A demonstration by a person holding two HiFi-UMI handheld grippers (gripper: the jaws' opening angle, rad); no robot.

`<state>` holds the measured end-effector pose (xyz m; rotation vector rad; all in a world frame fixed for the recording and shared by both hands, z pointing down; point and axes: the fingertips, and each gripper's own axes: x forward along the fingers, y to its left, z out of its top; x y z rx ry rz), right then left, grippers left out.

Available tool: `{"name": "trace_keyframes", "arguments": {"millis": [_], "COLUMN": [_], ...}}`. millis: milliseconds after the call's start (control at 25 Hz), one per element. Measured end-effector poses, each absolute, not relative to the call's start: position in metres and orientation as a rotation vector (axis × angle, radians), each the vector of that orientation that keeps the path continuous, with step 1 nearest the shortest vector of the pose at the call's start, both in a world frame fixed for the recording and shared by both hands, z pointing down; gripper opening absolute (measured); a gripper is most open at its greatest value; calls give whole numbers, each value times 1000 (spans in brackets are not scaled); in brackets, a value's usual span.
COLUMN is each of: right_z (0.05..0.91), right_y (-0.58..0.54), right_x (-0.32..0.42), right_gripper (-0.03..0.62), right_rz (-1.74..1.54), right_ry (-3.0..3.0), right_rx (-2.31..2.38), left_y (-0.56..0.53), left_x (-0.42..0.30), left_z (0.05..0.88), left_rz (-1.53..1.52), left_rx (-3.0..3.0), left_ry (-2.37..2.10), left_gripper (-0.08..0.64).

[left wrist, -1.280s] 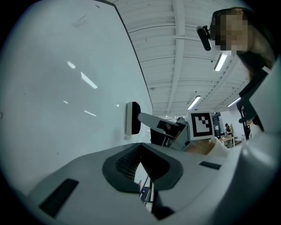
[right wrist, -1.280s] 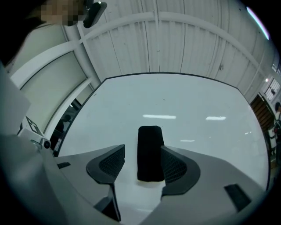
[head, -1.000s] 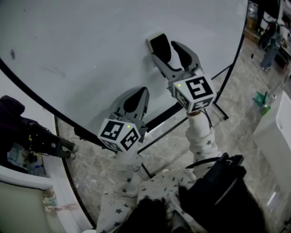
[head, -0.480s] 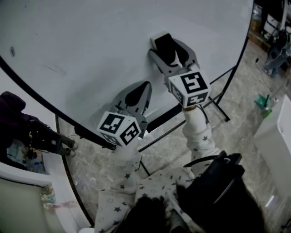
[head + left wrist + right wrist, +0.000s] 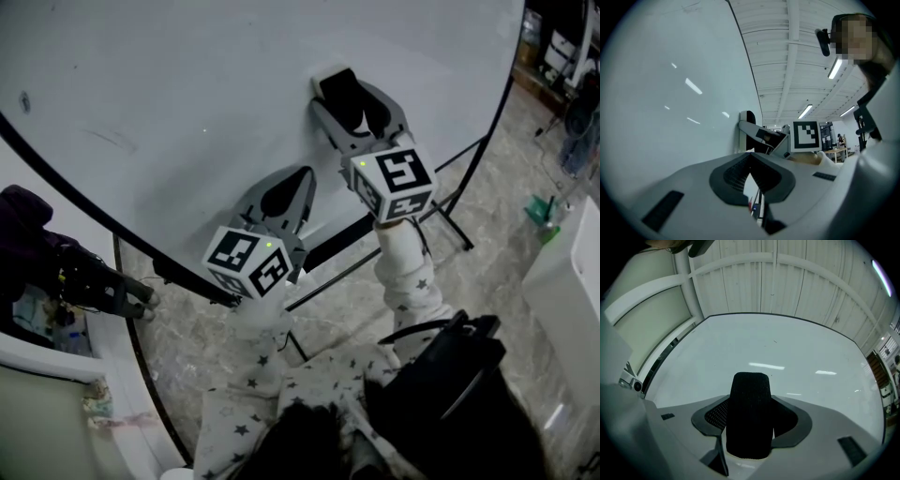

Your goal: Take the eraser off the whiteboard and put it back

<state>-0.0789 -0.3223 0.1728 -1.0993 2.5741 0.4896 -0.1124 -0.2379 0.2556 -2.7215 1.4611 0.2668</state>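
- Whiteboard [image 5: 187,94]: large and white with a black edge, carried on a black stand [image 5: 455,220]. It filled the upper left of the head view.
- Floor [image 5: 356,291]: pale marbled stone, seen below the board's lower edge.
- Cabinet [image 5: 572,272]: white, at the right margin, well apart from the board.
- Bag [image 5: 459,394]: black, low in the head view, just beside the right sleeve.
- Sleeves [image 5: 412,281]: two, white with dark stars, one behind each gripper.
- Right gripper [image 5: 345,96]: grey, with its marker cube [image 5: 394,183] turned toward the head camera. Its tips stood at the board's face, one on either side of the eraser. Its jaws had just been closing with the eraser between them. In the right gripper view the eraser lay against the pad at that view's left, while a thin pale slit showed along the other pad. The claw was therefore released, not clenched on the eraser.
- Left gripper [image 5: 300,178]: grey, lower than the right one and to its left, with its tips near the board's lower edge. Whether they touched the board could not be told. The left gripper view showed its jaws clenched tip to tip with nothing between them.
- Eraser [image 5: 336,86]: black ribbed block, its white side set against the whiteboard near the board's right edge.
- Green object [image 5: 539,208]: small, on the floor near the cabinet. Its kind could not be made out.
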Motion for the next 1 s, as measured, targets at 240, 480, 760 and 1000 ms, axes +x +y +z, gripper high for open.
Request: {"name": "trace_keyframes", "arguments": {"millis": [240, 480, 760, 1000], "right_z": [176, 192, 204, 218], "right_y": [-315, -312, -297, -282], "right_x": [-78, -79, -60, -43], "right_gripper": [258, 259, 259, 259], "right_rz": [449, 393, 322, 256], "right_ry": [2562, 2587, 2610, 2632], "right_rx": [-1083, -1065, -1056, -1056], "left_y": [-237, -241, -237, -230], "left_x": [-120, -123, -106, -89], "left_z": [253, 254, 256, 265], "left_rz": [259, 275, 301, 301], "left_rx": [-2717, -2728, -2759, -2803], "left_ry": [1458, 1439, 1409, 1392], "left_gripper": [2, 2, 2, 0]}}
